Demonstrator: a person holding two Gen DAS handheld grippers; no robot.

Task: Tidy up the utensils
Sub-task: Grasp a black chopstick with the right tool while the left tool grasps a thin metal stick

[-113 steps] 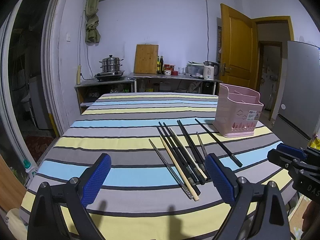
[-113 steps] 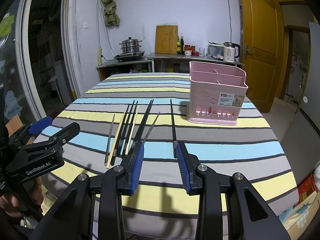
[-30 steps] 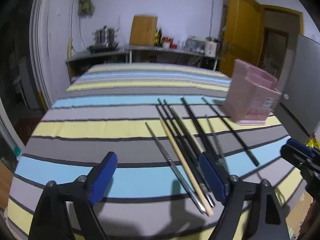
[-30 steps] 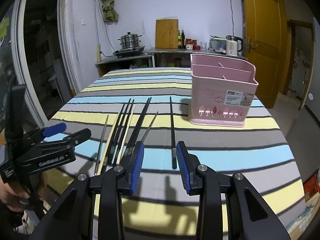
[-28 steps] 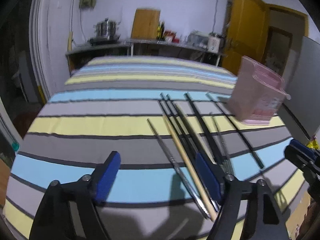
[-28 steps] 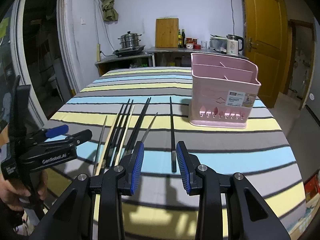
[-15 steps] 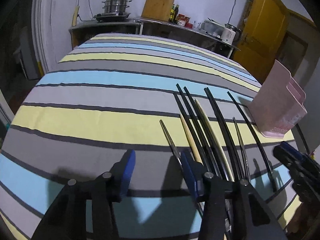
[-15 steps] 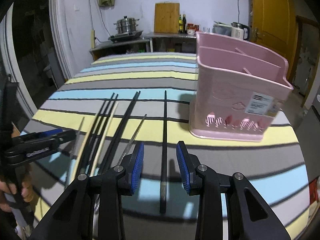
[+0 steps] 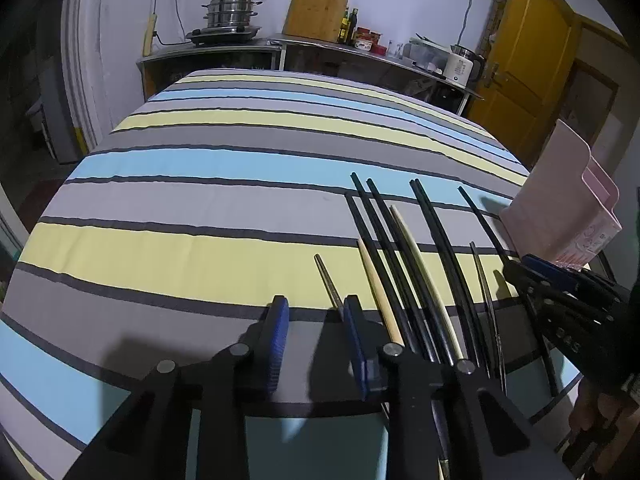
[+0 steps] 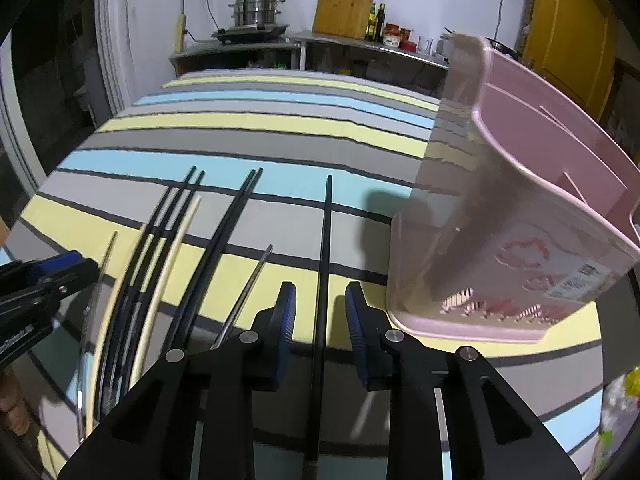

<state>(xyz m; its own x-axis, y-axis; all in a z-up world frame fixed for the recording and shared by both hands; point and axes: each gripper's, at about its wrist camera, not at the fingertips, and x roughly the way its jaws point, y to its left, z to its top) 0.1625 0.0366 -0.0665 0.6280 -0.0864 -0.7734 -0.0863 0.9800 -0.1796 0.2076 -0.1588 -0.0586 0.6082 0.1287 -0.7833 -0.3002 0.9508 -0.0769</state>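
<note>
1. Blue ribbed pads line both tongs; the left gripper (image 9: pixel 314 320) stands apart beside a slim metal chopstick (image 9: pixel 329 280).
2. The right gripper (image 10: pixel 320 304), parted, straddles a black chopstick (image 10: pixel 326 240).
3. The glossy pink utensil basket (image 10: pixel 520 240) stands near the striped tablecloth's (image 9: pixel 200 200) right edge; its left half lies bare.

The near ends of the chopsticks (image 9: pixel 416 280) disappear under the left tongs (image 9: pixel 316 320), so their tips can't be seen. The pink basket (image 9: pixel 560 208) gets chopped by the frame edge (only one side shows). Its label (image 10: pixel 580 276) is too smeared to read in the right wrist view.
</note>
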